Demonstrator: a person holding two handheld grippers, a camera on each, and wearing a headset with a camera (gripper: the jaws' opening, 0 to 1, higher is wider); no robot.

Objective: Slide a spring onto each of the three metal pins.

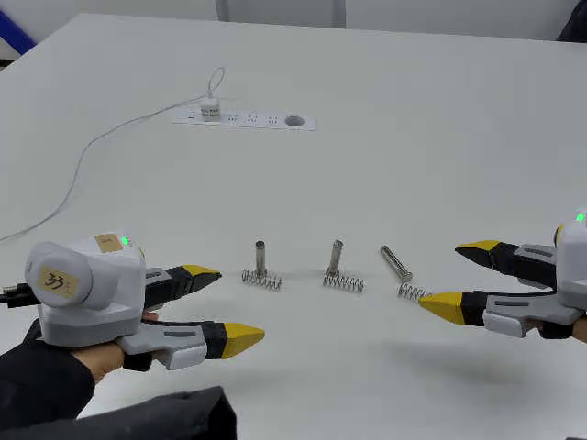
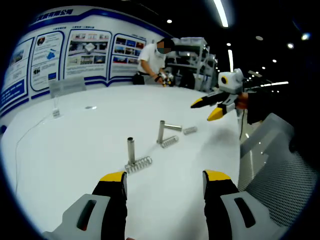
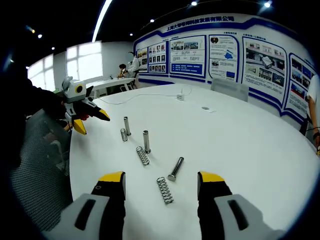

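On the white table two metal pins stand upright, the left pin (image 1: 260, 258) and the middle pin (image 1: 336, 258); a third pin (image 1: 395, 262) lies on its side. A loose spring lies by each: left spring (image 1: 261, 279), middle spring (image 1: 343, 283), right spring (image 1: 413, 292). My left gripper (image 1: 227, 303) hovers open just left of the left pin, nothing between its jaws. My right gripper (image 1: 459, 277) is open to the right of the right spring. The right gripper view has the lying pin (image 3: 175, 168) and nearest spring (image 3: 163, 190) straight ahead; the left gripper view has the nearest pin (image 2: 131, 150).
A white power strip (image 1: 246, 118) with a plugged charger and a cable (image 1: 83, 160) lies further back on the table. A person stands at a far bench (image 2: 152, 57). A mesh chair back (image 2: 280, 165) sits beside the table edge.
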